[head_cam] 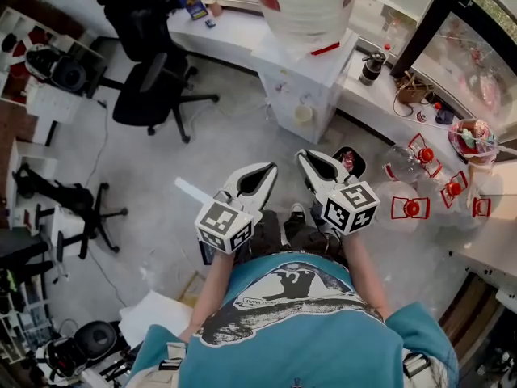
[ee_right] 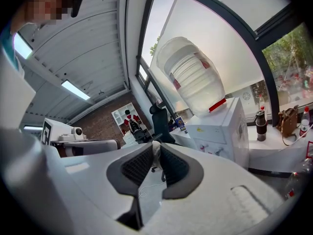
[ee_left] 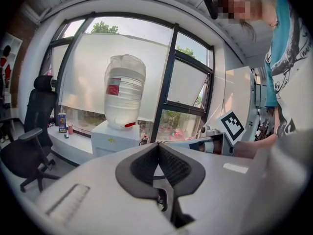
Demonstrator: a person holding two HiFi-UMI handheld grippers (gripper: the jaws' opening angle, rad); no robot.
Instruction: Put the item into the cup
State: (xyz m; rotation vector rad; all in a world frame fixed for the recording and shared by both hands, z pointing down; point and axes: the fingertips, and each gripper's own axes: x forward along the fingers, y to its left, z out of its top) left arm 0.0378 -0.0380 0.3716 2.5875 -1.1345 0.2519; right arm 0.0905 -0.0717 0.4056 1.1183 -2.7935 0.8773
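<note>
Both grippers are held side by side in front of the person's body, pointing out over the floor. My left gripper (head_cam: 271,168) (ee_left: 157,146) is shut, its dark pads meeting at the tips with nothing between them. The tips of my right gripper (head_cam: 303,156) (ee_right: 155,145) stand very close, with a narrow pale sliver between them; I cannot tell whether that is a held thing or the floor behind. Several clear containers with red parts (head_cam: 411,208) stand on the white table (head_cam: 493,249) to the right of the right gripper. No item is clearly seen.
A water dispenser (head_cam: 311,83) carrying a big jug (head_cam: 307,6) stands ahead by the window counter. A dark flask (head_cam: 371,67) is on the counter. A black office chair (head_cam: 149,79) stands at the left. Another chair base (head_cam: 89,217) and clutter sit lower left.
</note>
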